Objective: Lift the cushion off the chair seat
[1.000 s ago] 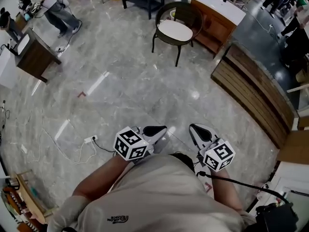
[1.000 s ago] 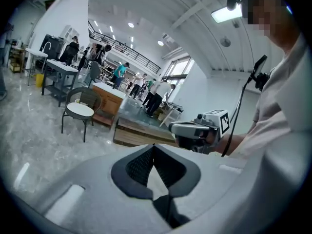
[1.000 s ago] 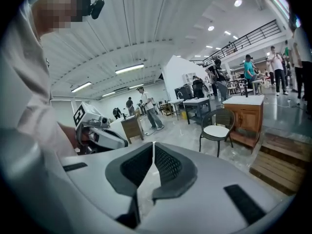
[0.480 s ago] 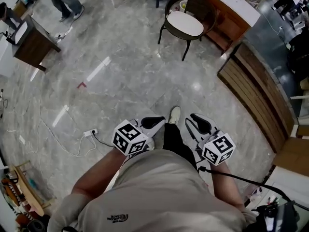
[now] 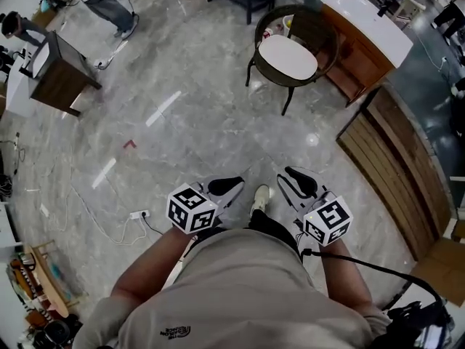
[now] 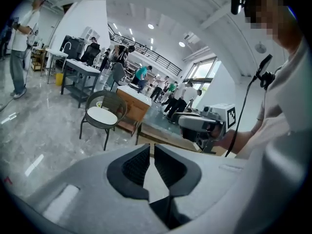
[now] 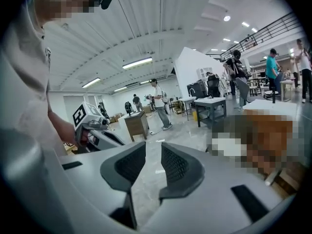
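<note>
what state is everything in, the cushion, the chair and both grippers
cushion, lying flat on the chair seat, untouched
chair, upright on the floor, all legs down
left gripper, shut, empty, well short of the chair
right gripper, jaws slightly apart, nothing between them, also well short of the chair

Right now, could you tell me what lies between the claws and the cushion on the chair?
Only bare floor separates the left claw and right claw from the cushion, seen in the head view.
</note>
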### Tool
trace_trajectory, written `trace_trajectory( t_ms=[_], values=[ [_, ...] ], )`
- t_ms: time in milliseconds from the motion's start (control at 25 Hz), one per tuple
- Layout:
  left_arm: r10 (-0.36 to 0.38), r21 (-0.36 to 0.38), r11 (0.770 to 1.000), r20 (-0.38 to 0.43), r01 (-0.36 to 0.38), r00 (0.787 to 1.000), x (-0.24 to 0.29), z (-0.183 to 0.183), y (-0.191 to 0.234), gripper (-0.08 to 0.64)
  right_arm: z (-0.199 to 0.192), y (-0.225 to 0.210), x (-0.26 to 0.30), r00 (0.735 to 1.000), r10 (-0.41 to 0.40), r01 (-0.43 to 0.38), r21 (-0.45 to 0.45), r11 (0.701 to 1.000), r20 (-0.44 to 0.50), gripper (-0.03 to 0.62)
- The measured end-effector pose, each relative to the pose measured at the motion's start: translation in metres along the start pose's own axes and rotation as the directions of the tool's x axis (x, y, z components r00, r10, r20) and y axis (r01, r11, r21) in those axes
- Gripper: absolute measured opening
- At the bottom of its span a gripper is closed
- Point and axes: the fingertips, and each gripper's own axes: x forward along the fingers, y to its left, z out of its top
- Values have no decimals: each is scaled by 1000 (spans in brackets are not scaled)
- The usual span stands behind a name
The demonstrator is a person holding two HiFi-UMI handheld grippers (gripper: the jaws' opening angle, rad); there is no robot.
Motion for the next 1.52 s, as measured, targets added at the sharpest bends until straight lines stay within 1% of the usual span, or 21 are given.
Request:
trace_trajectory(
  t_ms=[120, 240, 360, 480, 640, 800, 880, 960, 1040, 1160, 1280, 1320, 1400, 1520],
  values=[
    [20, 2, 1000, 11, -20, 1000, 38, 32, 10, 20, 7, -48, -1, 1000, 7, -7, 16, 1000, -1, 107],
    [14, -8, 1000, 2, -14, 1000, 65, 50, 17, 31, 6, -82, 3, 1000, 6, -6, 41, 999, -17, 104],
    [-2, -51, 999, -3, 2, 1000, 84, 62, 24, 39, 12, -107, 8, 1000, -3, 4, 50, 999, -21, 103],
    [-15, -72, 997, -6, 15, 1000, 104, 79, 38, 49, 17, -134, 18, 1000, -16, 18, 79, 997, -20, 103],
    [-38, -89, 995, -5, 37, 999, 121, 99, 70, 53, 23, -154, 45, 999, -23, 26, 88, 996, -39, 97],
    [-89, -123, 988, 9, 89, 996, 140, 123, 105, 54, 36, -176, 71, 998, -50, 55, 120, 991, -47, 91],
    [-122, -144, 982, 14, 123, 992, 152, 139, 126, 54, 46, -190, 87, 996, -67, 73, 128, 989, -54, 91],
    [-157, -187, 969, 24, 159, 987, 164, 158, 149, 54, 60, -206, 104, 994, -89, 96, 127, 987, -61, 91],
    [-183, -213, 959, 28, 185, 983, 175, 177, 172, 54, 73, -224, 123, 991, -114, 123, 127, 984, -72, 90],
    [-200, -206, 958, 12, 198, 980, 194, 196, 209, 54, 88, -254, 155, 987, -139, 148, 121, 982, -85, 88],
    [-228, -208, 953, -17, 220, 974, 217, 205, 244, 57, 99, -282, 187, 986, -143, 152, 101, 983, -88, 87],
    [-236, -221, 949, -25, 225, 971, 225, 208, 255, 57, 102, -289, 197, 986, -140, 148, 95, 984, -91, 87],
    [-243, -270, 936, -27, 227, 970, 239, 211, 275, 58, 106, -298, 213, 987, -121, 131, 94, 987, -106, 87],
    [-231, -346, 914, -12, 213, 973, 260, 214, 297, 58, 104, -314, 230, 987, -95, 109, 104, 989, -132, 86]
  ],
)
